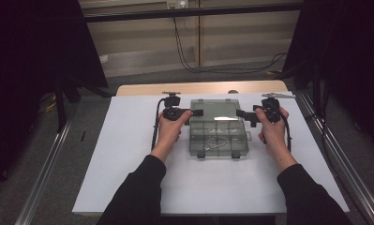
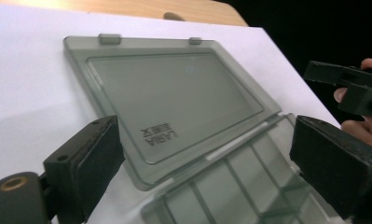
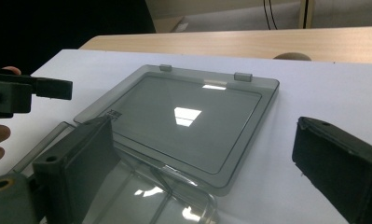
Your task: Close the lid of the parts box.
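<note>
A smoky translucent plastic compartment box (image 1: 218,133) lies mid-table on the white sheet (image 1: 128,154), its flat rectangular lid (image 2: 174,98) folded open; left gripper (image 1: 197,113) and right gripper (image 1: 241,113) flank it, jaws apart, holding nothing

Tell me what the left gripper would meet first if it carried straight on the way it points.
Likely the open lid of the clear organizer box, lying flat ahead of the left gripper; depth is unclear.

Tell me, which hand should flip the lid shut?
Probably either: the left gripper and right gripper both flank the open lid, jaws open. The left looks slightly nearer its edge.
</note>
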The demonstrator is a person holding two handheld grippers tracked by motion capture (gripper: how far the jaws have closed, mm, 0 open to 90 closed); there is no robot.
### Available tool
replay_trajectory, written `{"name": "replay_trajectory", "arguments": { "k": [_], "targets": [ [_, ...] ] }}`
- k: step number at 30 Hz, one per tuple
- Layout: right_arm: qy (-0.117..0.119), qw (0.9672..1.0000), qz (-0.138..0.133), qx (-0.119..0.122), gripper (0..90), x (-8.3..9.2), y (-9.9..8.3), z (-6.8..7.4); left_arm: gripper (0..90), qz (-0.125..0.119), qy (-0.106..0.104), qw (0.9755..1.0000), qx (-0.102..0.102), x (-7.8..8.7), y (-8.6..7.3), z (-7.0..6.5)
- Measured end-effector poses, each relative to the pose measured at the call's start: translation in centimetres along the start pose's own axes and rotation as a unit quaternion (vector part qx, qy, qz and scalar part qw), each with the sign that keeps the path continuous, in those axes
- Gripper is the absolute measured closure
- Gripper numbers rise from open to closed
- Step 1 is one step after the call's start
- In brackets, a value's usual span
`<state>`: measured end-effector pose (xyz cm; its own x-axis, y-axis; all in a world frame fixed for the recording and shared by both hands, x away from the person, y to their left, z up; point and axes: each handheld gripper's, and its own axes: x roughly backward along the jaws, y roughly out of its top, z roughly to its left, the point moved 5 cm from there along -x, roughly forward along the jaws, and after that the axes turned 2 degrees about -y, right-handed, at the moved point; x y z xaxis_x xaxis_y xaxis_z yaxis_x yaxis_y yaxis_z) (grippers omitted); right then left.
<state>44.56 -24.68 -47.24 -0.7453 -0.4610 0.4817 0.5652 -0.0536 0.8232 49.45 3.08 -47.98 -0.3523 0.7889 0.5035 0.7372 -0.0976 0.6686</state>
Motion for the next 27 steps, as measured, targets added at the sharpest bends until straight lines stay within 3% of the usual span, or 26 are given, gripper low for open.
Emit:
{"name": "replay_trajectory", "arguments": {
  "k": [2, 8, 11, 12, 14, 17, 19, 22, 24, 27],
  "targets": [
    [0.000, 1.0000, 0.004, -0.004, 6.4, -0.4, -0.1, -0.3, 9.6, -0.003, 0.003, 0.9999, 0.017, -0.4, -0.1, 0.5],
    [-0.002, 0.9999, 0.011, -0.010, 13.8, -1.4, -0.5, -0.6, 12.1, -0.006, 0.018, 0.9994, 0.028, -1.2, -0.3, 1.5],
    [0.011, 0.9991, 0.019, -0.035, 19.1, -2.0, -0.7, -0.8, 13.7, -0.008, 0.044, 0.9989, 0.016, -1.3, -0.2, 1.9],
    [0.019, 0.9981, 0.028, -0.051, 19.6, -2.2, -0.8, -0.8, 14.0, -0.018, 0.047, 0.9986, 0.020, -1.4, 0.0, 2.1],
    [0.026, 0.9965, 0.048, -0.063, 21.5, -2.7, -0.8, -0.7, 14.9, -0.023, 0.039, 0.9982, 0.040, -1.3, 0.1, 2.3],
    [0.012, 0.9966, 0.065, -0.049, 24.5, -3.4, -0.7, -0.3, 16.5, -0.020, 0.036, 0.9981, 0.045, -1.4, 0.1, 2.5],
    [0.004, 0.9957, 0.075, -0.054, 25.0, -3.8, -0.7, -0.3, 18.6, -0.020, 0.037, 0.9976, 0.056, -1.6, 0.0, 2.6],
    [-0.006, 0.9947, 0.084, -0.060, 31.3, -4.3, -0.9, -0.6, 25.0, -0.018, 0.053, 0.9967, 0.059, -1.6, -0.1, 3.1],
    [-0.013, 0.9934, 0.092, -0.067, 32.7, -4.6, -0.9, -0.9, 29.0, -0.019, 0.048, 0.9963, 0.069, -1.6, -0.1, 3.5],
    [-0.006, 0.9927, 0.097, -0.072, 33.1, -4.8, -1.0, -1.1, 34.9, -0.019, 0.025, 0.9956, 0.089, -1.7, -0.3, 3.5]
  ]
}}
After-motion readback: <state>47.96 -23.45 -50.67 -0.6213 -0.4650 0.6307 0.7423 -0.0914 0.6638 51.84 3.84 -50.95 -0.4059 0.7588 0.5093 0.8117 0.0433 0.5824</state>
